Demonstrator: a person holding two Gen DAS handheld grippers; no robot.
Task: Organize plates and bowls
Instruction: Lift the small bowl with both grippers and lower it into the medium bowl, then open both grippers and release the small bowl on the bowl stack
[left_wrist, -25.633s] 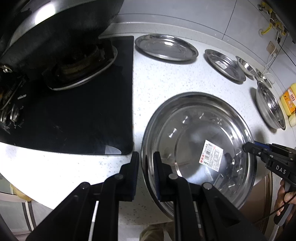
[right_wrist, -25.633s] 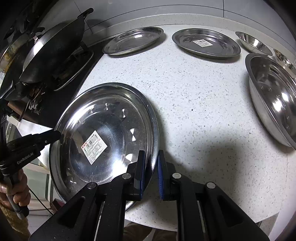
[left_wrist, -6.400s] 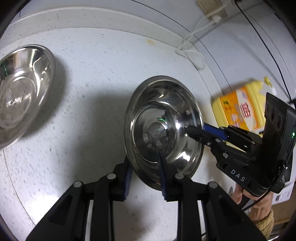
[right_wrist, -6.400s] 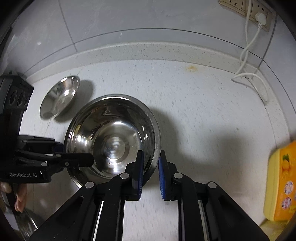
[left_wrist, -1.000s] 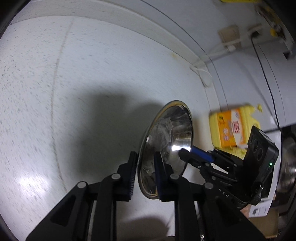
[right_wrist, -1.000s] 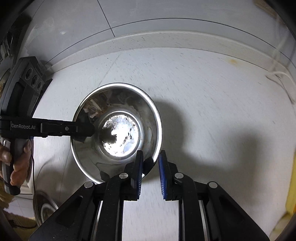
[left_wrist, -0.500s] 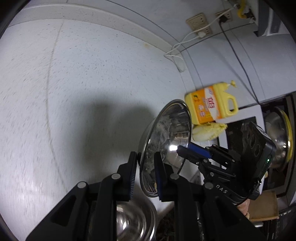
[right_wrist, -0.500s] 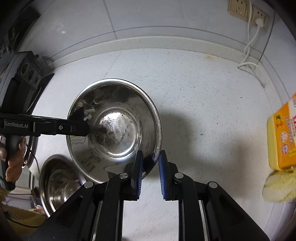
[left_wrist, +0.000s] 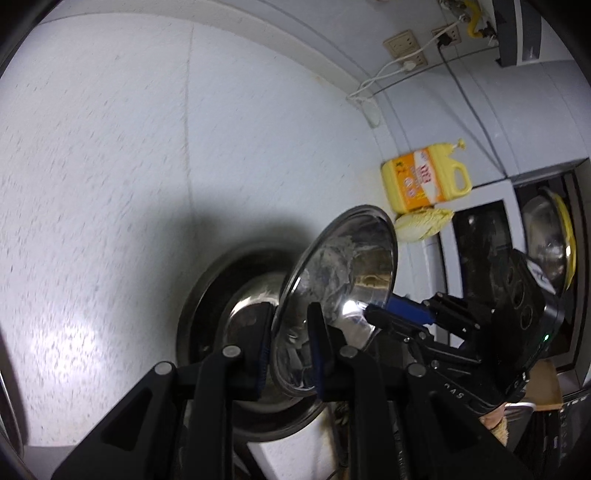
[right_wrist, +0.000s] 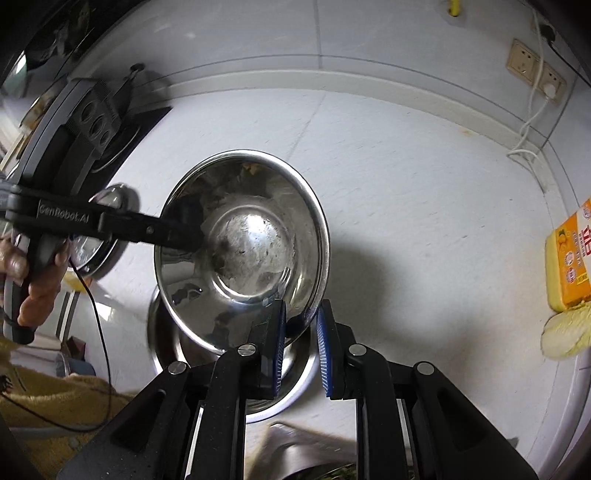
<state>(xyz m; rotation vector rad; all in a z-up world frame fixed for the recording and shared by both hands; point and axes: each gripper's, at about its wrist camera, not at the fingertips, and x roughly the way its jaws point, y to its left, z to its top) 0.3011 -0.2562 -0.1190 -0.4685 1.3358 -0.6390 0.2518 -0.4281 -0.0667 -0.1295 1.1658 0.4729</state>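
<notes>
Speckled white stone makes up the counter (right_wrist: 406, 177), which runs back to a tiled wall with a socket and a white cable. Near its front edge sits a larger steel bowl (right_wrist: 295, 384), and above that one hangs a smaller steel bowl (right_wrist: 251, 236), tilted and clear of the counter, carried by both claws at once. The left claw (left_wrist: 288, 347) is closed on the smaller bowl's rim at one side, one pad inside the bowl and one outside. The right claw (right_wrist: 299, 343) is clamped the same way on the opposite rim. A hand (right_wrist: 33, 273) grips the left claw's handle. At the counter's far end a yellow bottle (left_wrist: 424, 177) lies beside a pale piece of cabbage (left_wrist: 421, 223).
</notes>
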